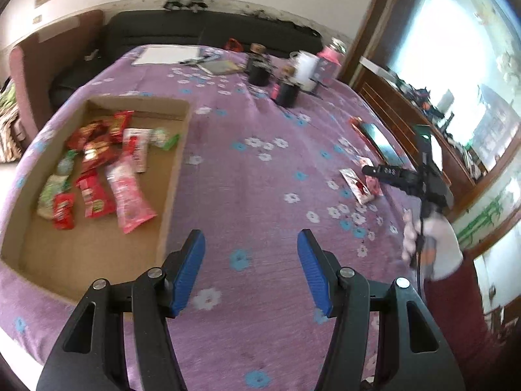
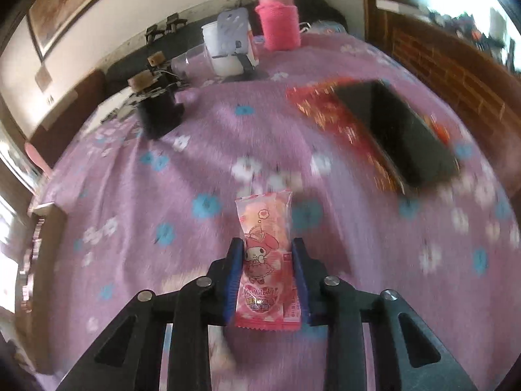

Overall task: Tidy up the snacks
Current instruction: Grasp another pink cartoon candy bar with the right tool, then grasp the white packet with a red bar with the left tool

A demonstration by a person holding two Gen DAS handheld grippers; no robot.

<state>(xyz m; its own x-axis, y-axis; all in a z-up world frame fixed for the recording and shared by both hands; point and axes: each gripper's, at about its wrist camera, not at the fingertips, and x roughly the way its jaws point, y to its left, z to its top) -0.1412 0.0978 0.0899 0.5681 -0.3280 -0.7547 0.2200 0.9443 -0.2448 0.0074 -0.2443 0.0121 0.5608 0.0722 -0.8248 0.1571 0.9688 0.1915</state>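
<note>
Right now the right tool (image 2: 267, 280) is clamped on a pink snack packet (image 2: 265, 260) with a cartoon rabbit printed on it; the blue pads (image 2: 235, 280) press the packet's two long edges, and its far end sticks out past the fingertips over the purple flowered tablecloth (image 2: 136, 195). Beyond and to the right of the packet, a dark phone (image 2: 400, 130) lies on a red patterned packet (image 2: 329, 110). At the far edge of the table stand a bottle in a pink knitted sleeve (image 2: 280, 22), a white cup (image 2: 224, 49) and a black cylindrical holder (image 2: 159, 110).

The left tool (image 1: 250, 270) has its blue pads well apart with nothing between them, only bare tablecloth (image 1: 247, 176) under the gap. To its left sits an open cardboard tray (image 1: 176, 150), and inside it lies a loose heap of snacks (image 1: 97, 169): red packets, green ones and a long pink one (image 1: 128, 192). On the right in that view, the right tool (image 1: 390, 176) appears from the side, held by a gloved hand (image 1: 433, 241) with a dark red sleeve, above two small packets (image 1: 361, 185) lying on the cloth near the table's right edge. That view does not show its grip.
</note>
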